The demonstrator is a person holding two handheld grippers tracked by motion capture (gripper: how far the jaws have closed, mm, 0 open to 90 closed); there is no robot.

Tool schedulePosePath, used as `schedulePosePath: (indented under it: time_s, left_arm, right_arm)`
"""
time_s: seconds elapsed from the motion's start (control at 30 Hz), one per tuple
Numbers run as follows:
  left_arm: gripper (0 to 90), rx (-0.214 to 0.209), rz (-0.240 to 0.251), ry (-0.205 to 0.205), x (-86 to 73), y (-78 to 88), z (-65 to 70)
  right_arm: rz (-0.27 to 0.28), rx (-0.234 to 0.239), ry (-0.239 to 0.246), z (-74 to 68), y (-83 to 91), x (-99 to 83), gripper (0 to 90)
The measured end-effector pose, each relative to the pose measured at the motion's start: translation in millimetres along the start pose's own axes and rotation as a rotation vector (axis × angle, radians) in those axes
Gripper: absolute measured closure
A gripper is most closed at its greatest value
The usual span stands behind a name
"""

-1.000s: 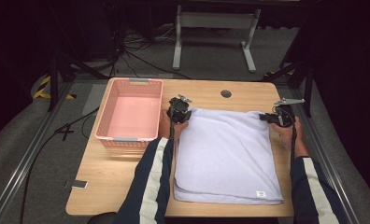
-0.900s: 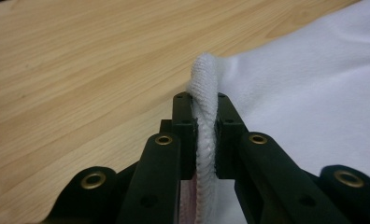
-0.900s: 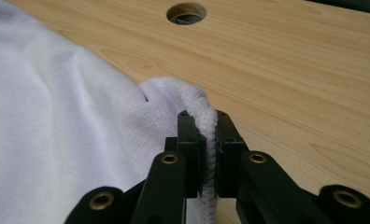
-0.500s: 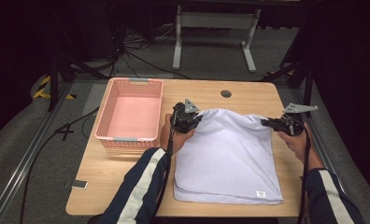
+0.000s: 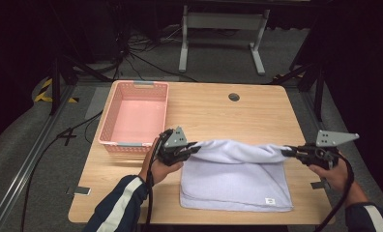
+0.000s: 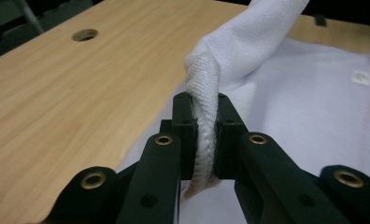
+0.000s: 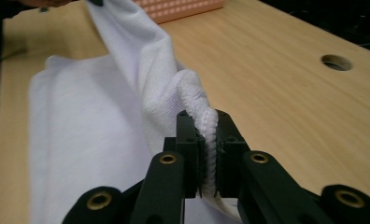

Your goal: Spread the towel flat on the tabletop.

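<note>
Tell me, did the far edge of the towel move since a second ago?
Yes. The towel's far edge came toward the person, away from the hole in the table, now lifted over the near half.

Far half of the table (image 5: 257,108) is bare wood, wide open for passing, just a small round cable hole (image 5: 234,97) there. Pink basket (image 5: 134,118) blocks the far-left part. White towel (image 5: 238,179) covers near-right table; its lifted edge stretches left-right between left tongs (image 5: 192,149) and right tongs (image 5: 287,152), barring passage across. Near-left corner free.
</note>
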State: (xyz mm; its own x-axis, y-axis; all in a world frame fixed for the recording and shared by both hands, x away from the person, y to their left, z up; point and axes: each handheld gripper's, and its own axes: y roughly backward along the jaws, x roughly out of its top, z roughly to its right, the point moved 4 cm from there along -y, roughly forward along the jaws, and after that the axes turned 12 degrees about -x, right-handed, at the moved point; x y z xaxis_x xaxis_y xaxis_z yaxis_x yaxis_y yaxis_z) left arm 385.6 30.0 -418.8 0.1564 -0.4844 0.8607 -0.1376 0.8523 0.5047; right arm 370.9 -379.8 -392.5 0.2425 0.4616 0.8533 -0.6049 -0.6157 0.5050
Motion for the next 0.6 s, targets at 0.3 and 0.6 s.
schedulePosePath:
  time_s: [0.3,0.6]
  left_arm:
    - [82.1,-0.139,-0.175,-0.066,-49.5,-4.9,47.1]
    - [82.1,-0.119,-0.303,-0.073,-73.5,-15.1,41.4]
  right_arm:
    - [-0.125,0.16,0.107,-55.3,24.8,-51.4,82.3]
    - [-0.338,0.221,0.164,-68.5,4.9,-92.1,87.2]
